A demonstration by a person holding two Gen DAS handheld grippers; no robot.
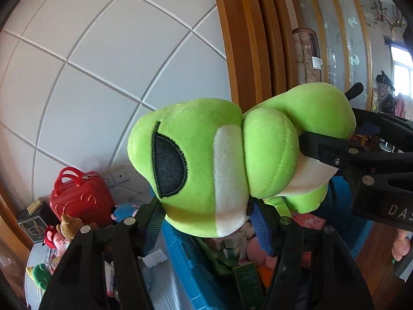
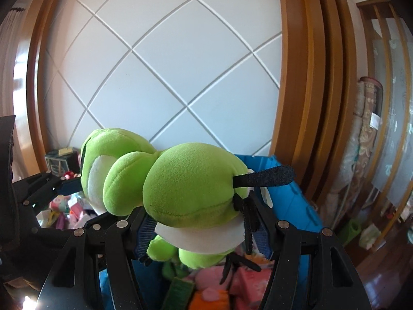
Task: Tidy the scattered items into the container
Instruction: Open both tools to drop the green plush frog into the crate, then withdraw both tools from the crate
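Left gripper clamped on the head of a green plush frog, right gripper clamped on the frog's body, toy held in the air between both, above a blue container holding toys, red toy case against the white panelled wall

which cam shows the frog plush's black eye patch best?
Left wrist. The green frog plush faces that camera, so the black eye patch shows whole, stitched edge included. In the right wrist view the plush is seen from behind; only a dark sliver of the eye shows at its far left edge.
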